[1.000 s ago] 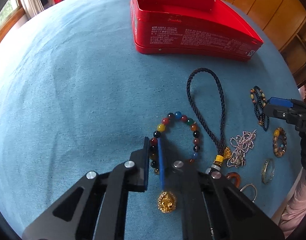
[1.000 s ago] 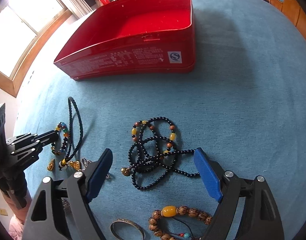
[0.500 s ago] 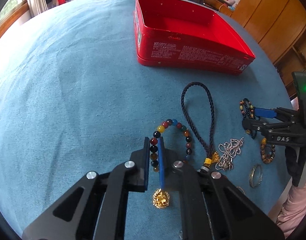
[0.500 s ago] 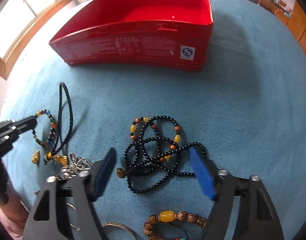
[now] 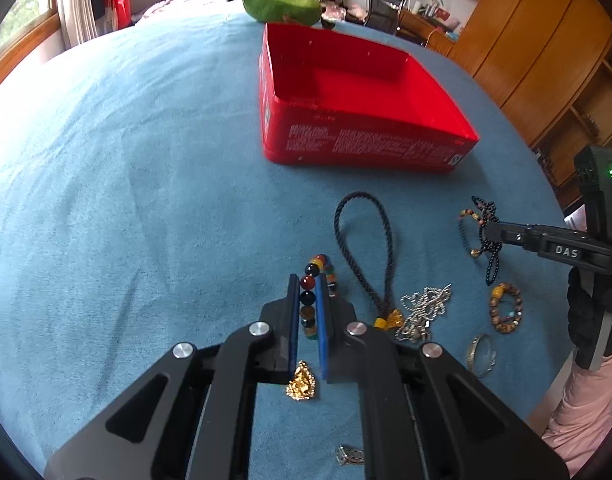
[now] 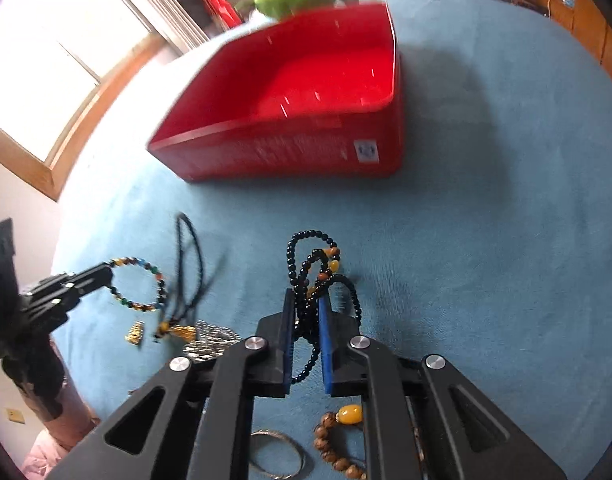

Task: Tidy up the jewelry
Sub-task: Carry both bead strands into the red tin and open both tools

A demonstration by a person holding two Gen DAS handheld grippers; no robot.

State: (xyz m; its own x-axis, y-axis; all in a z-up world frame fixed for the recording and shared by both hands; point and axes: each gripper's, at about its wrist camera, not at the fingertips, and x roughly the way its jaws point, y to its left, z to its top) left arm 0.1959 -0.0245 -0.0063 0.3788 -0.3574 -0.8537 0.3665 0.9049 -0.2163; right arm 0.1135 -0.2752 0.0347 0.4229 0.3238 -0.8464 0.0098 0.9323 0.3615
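The left gripper (image 5: 307, 300) is clamping a colorful bead bracelet (image 5: 310, 296); the right gripper (image 6: 306, 308), jaws just closing, is pinching a black bead necklace (image 6: 311, 272) near the red box (image 6: 290, 92).

"DAS" on right claw (image 5: 490, 233), white print on red tin (image 5: 365, 146) unreadable

My grippers' black arms (image 5: 226, 380) look matt plastic, with polished metal rivets (image 5: 259, 328). The blue cloth (image 5: 126, 200) is soft and napped. The red box (image 5: 345, 148) is glossy. The multicoloured bracelet's (image 5: 311, 288) beads shine like glass; the bangle (image 5: 481, 354) looks metal.
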